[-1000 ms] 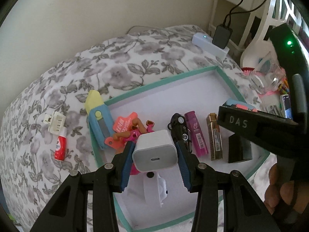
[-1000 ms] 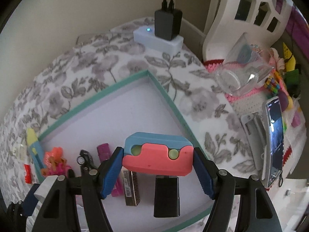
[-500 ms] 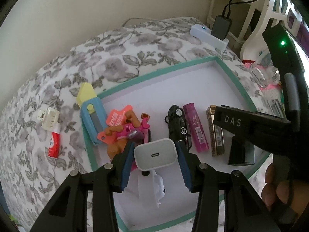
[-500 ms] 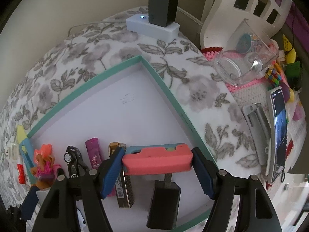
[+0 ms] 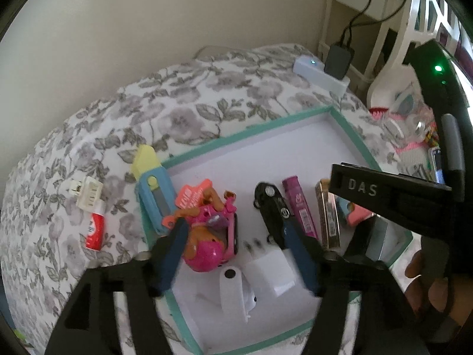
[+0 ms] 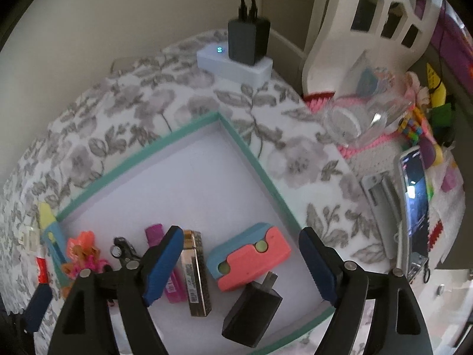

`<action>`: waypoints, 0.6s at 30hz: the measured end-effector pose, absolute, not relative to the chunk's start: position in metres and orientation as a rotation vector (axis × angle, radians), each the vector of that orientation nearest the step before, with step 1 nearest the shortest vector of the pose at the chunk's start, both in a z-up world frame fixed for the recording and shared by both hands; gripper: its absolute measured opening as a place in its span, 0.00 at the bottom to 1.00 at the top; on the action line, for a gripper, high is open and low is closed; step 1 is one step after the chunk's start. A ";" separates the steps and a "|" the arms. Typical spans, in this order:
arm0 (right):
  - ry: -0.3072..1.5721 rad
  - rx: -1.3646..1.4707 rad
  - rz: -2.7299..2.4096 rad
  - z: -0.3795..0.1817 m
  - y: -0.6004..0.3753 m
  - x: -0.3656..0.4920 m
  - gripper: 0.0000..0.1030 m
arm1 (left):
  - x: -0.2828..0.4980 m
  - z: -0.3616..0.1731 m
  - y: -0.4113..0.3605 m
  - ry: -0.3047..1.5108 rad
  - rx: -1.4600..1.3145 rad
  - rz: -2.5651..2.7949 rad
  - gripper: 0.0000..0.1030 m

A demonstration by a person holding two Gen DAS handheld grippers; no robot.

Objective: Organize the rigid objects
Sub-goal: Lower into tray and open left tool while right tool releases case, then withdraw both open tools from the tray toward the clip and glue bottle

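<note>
Left gripper (image 5: 236,254) is opening its jaws over the near end of the green-edged tray (image 5: 251,130), and the white charger (image 5: 273,270) lies let go on the tray floor between them, just beside the pink toy (image 5: 207,248). Right gripper (image 6: 242,263) is opening too, and the pink and blue block (image 6: 248,259) sits free in the tray between its jaws, touching the black charger (image 6: 252,313). Most things look put away, but the white plug (image 5: 88,195) and red tube (image 5: 95,230) lie outside the tray.
</note>
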State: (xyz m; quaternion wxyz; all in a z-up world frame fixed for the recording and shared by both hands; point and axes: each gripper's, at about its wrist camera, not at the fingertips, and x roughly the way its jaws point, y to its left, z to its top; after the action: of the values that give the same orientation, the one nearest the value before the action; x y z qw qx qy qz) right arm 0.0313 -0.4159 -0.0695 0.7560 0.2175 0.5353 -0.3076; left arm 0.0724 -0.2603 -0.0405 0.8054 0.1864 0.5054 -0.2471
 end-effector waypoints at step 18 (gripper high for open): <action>1.030 0.420 -0.655 -0.019 -0.403 0.031 0.81 | 0.112 -0.004 -0.200 1.007 0.157 -0.270 0.81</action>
State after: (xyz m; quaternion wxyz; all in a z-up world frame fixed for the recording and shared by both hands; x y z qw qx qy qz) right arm 0.0307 -0.4028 -0.0191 0.7987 0.1959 0.4800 -0.3053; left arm 0.1115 -0.2001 -0.0036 0.8641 0.0750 0.4807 -0.1289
